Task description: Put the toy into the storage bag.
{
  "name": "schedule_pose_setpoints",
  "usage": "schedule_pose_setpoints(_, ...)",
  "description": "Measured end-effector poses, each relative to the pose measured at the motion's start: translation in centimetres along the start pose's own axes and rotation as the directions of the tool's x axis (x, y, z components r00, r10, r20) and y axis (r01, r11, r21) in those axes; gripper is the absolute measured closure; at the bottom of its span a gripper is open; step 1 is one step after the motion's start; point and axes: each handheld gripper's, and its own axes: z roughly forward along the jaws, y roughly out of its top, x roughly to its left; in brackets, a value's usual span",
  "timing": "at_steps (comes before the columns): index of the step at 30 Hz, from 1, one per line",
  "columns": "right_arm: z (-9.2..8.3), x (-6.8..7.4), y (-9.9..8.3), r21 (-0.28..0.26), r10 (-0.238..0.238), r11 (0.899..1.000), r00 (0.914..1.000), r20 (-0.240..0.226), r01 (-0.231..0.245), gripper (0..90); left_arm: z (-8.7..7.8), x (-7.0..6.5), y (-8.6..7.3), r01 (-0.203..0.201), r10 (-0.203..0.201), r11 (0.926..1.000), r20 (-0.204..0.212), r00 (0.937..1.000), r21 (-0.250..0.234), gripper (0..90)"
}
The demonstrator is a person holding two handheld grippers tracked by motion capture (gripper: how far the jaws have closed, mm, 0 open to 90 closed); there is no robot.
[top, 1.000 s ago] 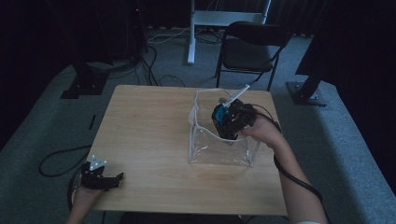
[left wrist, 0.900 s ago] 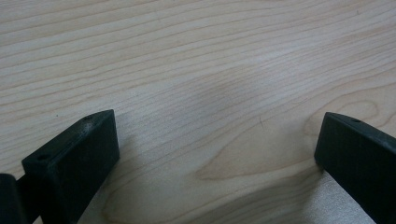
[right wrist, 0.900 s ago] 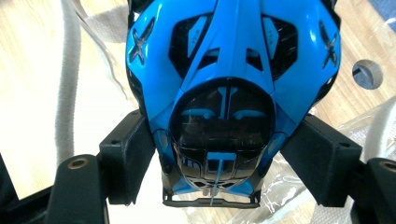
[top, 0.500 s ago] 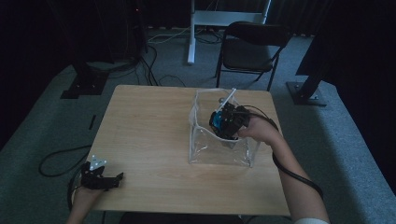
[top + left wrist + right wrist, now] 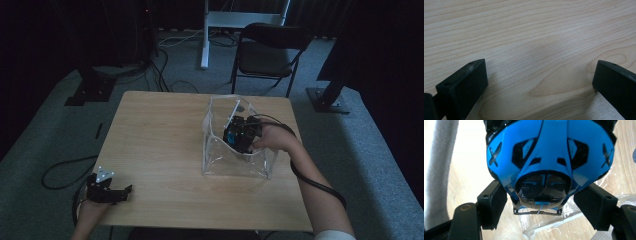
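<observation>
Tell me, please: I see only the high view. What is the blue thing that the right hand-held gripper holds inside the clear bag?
Observer: A blue toy car with dark windows.
Operator: Do both jaws press on it?
Observer: Yes, the right hand-held gripper has one jaw against each side of the toy car.
Operator: And the left one?
Observer: The left hand-held gripper stands open over the bare table, nothing between its jaws.

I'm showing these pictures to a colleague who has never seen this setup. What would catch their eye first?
Probably the bright blue and black toy car, clamped between the jaws of the right gripper and held inside the clear plastic bag that stands open on the right half of the wooden table. After that, the left gripper, jaws open with nothing between them, resting at the table's near left corner.
</observation>
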Motion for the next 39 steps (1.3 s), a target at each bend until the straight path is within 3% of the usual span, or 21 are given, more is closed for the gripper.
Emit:
schedule_pose_setpoints(6,0.7,0.2,0.6,0.061,-0.045,0.997,0.9989,0.012,0.045,26.1,0.0,0.0,0.0,0.001,-0.001,1.0,0.0,1.0,0.0,0.3)
schedule_pose_setpoints(25,2.5,-0.7,1.5,0.19,-0.07,0.98,0.9974,0.018,0.065,26.1,0.0,0.0,0.0,0.001,-0.001,1.0,0.0,1.0,0.0,0.3)
schedule_pose_setpoints(39,3.6,-1.0,1.6,0.225,-0.07,0.972,0.9975,-0.007,0.07,26.1,0.0,0.0,0.0,0.0,0.0,1.0,0.0,1.0,0.0,0.3)
